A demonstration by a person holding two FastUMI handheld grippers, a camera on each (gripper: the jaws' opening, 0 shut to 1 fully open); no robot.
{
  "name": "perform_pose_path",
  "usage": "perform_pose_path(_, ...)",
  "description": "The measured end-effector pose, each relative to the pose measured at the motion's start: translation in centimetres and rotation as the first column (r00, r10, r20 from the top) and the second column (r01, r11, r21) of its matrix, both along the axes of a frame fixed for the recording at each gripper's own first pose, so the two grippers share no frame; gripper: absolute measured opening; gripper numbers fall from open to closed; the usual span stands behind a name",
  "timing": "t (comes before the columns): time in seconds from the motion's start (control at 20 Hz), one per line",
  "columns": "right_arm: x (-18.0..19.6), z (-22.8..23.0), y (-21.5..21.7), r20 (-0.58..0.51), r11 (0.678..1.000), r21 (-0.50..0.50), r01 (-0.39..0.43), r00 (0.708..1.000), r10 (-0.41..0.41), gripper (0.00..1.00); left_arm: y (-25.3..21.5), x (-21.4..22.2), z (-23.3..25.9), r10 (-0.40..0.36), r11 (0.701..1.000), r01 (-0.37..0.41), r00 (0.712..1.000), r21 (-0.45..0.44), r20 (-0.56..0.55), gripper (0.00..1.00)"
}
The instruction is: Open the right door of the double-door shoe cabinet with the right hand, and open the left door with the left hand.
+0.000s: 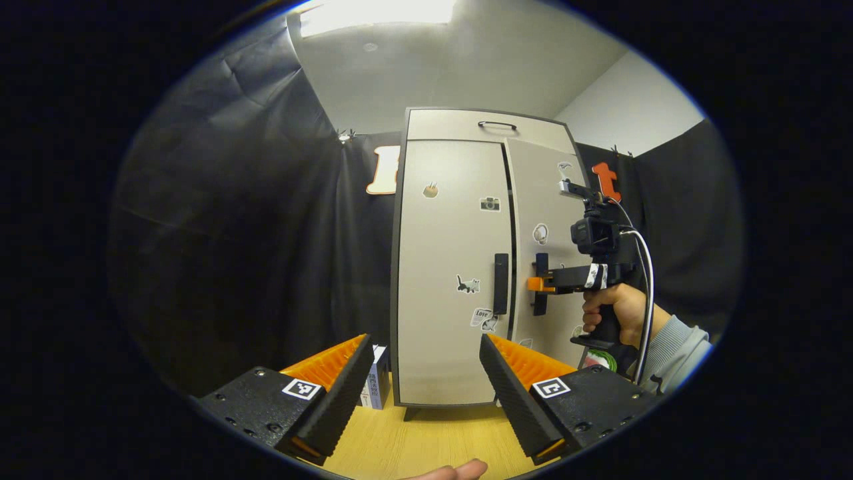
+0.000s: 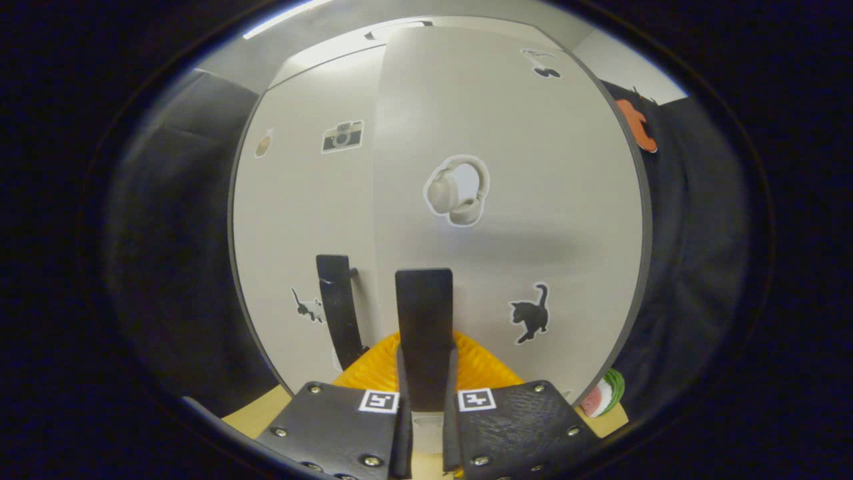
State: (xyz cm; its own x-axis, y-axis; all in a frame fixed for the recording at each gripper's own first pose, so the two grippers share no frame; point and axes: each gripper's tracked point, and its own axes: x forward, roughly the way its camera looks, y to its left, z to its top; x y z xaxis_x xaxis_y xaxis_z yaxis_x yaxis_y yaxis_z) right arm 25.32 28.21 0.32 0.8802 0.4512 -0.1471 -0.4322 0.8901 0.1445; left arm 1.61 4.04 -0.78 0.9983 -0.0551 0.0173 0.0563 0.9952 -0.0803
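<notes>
Black cloth backs the shoe cabinet (image 1: pixel 460 267), which stands on a wooden floor (image 1: pixel 426 443). Its right door (image 1: pixel 543 247) sits slightly ajar, the right gripper (image 2: pixel 424 373) pinched on that door's handle (image 2: pixel 424 327). Short of the closed left door (image 1: pixel 453 267), the left gripper (image 1: pixel 423 380) hangs spread. A small box (image 1: pixel 378 383) beside the cabinet is half hidden.

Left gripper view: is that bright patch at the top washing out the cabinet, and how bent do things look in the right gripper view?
Left gripper view: the ceiling light is blown out, but the cabinet below it is evenly lit, stickers sharp. Right gripper view: fisheye bulges the right door strongly; a soft shadow band crosses it below the headphone sticker; the right handle between the fingers reads sharp.
</notes>
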Motion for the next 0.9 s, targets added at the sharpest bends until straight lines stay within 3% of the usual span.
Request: perform_pose_path(0.9, -6.3, 0.1, -8.8, 0.008, 0.996, 0.008, -0.088, 0.996, 0.087, 0.18, -3.2, -3.4, 1.3, -0.004, 1.0, 0.004, 1.0, -0.011, 0.008, 0.99)
